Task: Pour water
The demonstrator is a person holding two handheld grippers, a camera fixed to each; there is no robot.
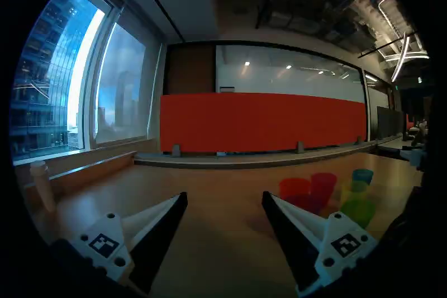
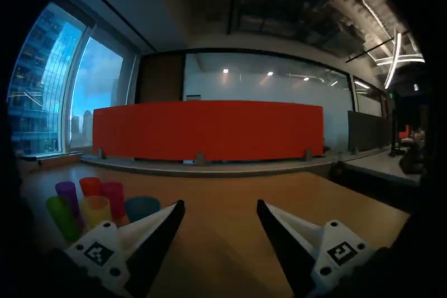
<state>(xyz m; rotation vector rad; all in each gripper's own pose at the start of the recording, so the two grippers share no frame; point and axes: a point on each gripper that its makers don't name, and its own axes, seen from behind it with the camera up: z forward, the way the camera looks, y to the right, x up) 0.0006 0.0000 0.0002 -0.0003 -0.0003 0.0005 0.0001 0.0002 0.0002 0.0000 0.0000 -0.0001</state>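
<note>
- Your left gripper (image 1: 224,194) hangs low over the light wooden surface (image 1: 223,253). Its jaws are spread wide with nothing between them.
- Your right gripper (image 2: 219,203) is in the same state: jaws apart, empty, with bare wood ahead of them.
- The cluster of coloured translucent plastic cups (image 1: 324,183) sits at the lower right of the left gripper view, just past that gripper's right finger. In the right gripper view the same cluster (image 2: 96,208) is at the lower left, partly behind the left finger.
- The cups stand upright and packed close together, red, magenta, yellow, green, blue and purple among them. Neither gripper touches any of them.
- The light is too dim to tell whether any cup holds water (the translucent walls give nothing away here).
- A pale slim capped cylinder (image 1: 40,183) stands at the far left edge of the left gripper view, near the window ledge (image 1: 84,158) and well apart from the cups. It may be a bottle, but you cannot be sure from this.
- A long red partition panel (image 1: 262,122) closes off the far edge of the surface across the middle of the frame.
- By the look of it, you are at the very start. Nothing is grasped, nothing is lifted and nothing is tilted.
- What is left is the whole job: pick the vessel to pour from, close the jaws on it, carry it over a receiving cup and tip it.
</note>
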